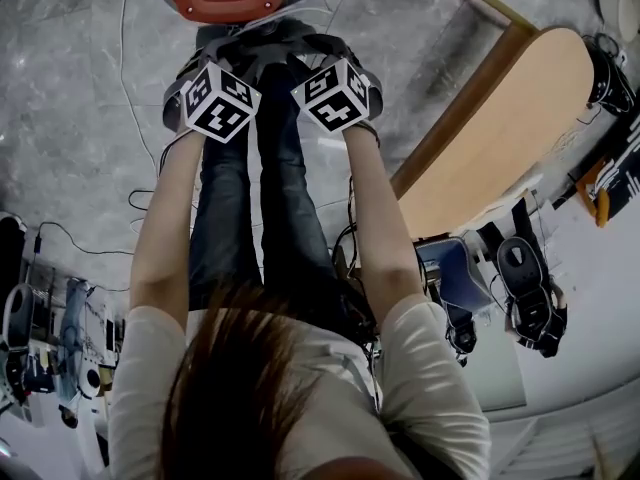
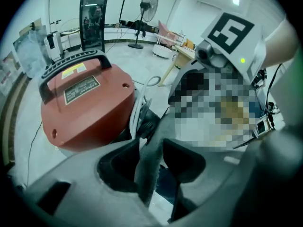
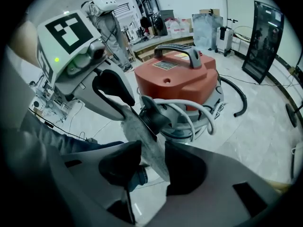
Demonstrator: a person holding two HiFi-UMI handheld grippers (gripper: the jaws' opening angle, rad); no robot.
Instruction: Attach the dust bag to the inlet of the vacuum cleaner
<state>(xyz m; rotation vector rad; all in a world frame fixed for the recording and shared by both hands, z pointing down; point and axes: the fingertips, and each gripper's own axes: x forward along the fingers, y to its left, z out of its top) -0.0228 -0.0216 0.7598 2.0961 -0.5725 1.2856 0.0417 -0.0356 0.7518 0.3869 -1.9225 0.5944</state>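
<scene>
Left tongs (image 2: 149,161) and right tongs (image 3: 152,163) each clench the grey dust bag (image 3: 144,141) beside the red vacuum cleaner (image 3: 180,79). Open floor (image 3: 255,126) surrounds it; its inlet cannot be made out.

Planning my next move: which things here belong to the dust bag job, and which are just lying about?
Job: red drum vacuum cleaner with black handle; grey felt dust bag.
Lying about: black pedestal fan; light wooden table; tall dark curved panel.
</scene>
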